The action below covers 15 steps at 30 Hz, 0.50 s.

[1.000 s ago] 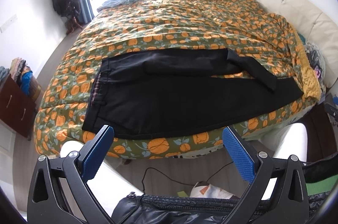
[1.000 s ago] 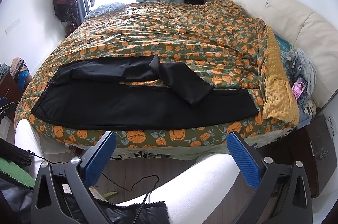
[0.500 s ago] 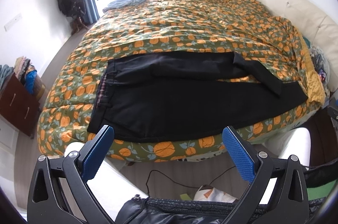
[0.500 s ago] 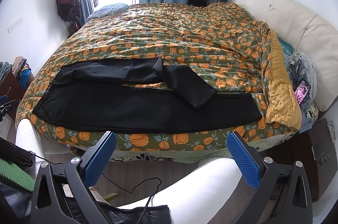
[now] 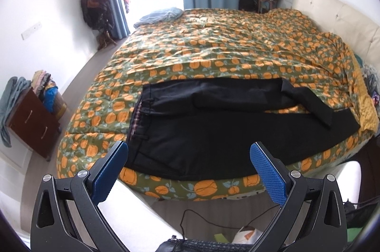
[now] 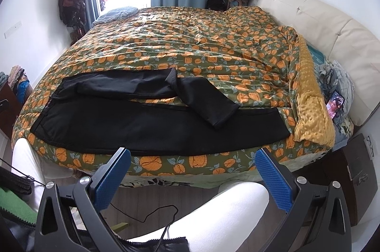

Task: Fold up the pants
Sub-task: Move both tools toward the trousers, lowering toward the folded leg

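The black pants (image 5: 213, 133) lie spread along the near edge of the bed (image 5: 237, 50), waistband toward the left corner and hems toward the right, near the headboard (image 6: 332, 33). The nearer leg lies flat and straight, close to the edge, probably so it is easy to reach. The farther leg (image 6: 204, 102) is doubled back on itself, its cuff crossing onto the nearer one, so it likely needs straightening before any fold. The left gripper (image 5: 187, 164) hovers off the bed before the waistband end, fingers wide apart and holding nothing. The right gripper (image 6: 192, 168) hangs likewise before the middle of the nearer leg, fingers spread and empty. Neither touches the cloth; folding has not begun.
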Motion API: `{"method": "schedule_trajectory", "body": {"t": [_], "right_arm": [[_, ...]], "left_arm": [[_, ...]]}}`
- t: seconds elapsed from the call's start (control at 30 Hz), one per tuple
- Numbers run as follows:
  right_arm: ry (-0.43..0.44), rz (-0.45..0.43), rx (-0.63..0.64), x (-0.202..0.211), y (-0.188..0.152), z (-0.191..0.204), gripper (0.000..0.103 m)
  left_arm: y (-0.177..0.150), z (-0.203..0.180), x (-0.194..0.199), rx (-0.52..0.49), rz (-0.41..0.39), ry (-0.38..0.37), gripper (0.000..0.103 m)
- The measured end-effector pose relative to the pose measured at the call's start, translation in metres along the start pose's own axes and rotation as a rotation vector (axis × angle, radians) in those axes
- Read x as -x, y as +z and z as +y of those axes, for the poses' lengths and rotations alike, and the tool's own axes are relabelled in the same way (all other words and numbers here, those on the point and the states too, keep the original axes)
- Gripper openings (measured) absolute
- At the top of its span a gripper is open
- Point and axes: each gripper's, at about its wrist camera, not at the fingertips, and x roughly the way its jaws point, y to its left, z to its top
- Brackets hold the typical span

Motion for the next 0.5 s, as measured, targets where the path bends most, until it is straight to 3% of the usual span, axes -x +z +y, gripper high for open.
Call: {"method": "schedule_trajectory", "body": {"t": [0.13,0.2,0.3,0.4,0.5], "right_arm": [[-0.038,-0.02,0.028,-0.005,0.004,0.005,0.103],[-0.051,-0.069,0.027,-0.009,0.011,0.01,0.103],[0.013,-0.09,-0.008,-0.02,0.026,0.021,0.103],[0.054,-0.143,0.03,-0.014,0.036,0.04,0.103],[0.007,-0.202,0.113,-0.009,0.04,0.058,0.103]], "left_arm": [[0.007,-0.011,0.002,-0.018,-0.063,-0.018,0.103],[0.013,-0.018,0.001,-0.01,-0.108,-0.062,0.103],[0.023,-0.031,-0.002,-0.012,-0.132,-0.09,0.103],[0.027,-0.039,0.005,-0.044,-0.182,-0.071,0.103],[0.022,-0.04,0.002,-0.057,-0.175,-0.039,0.103]]}}
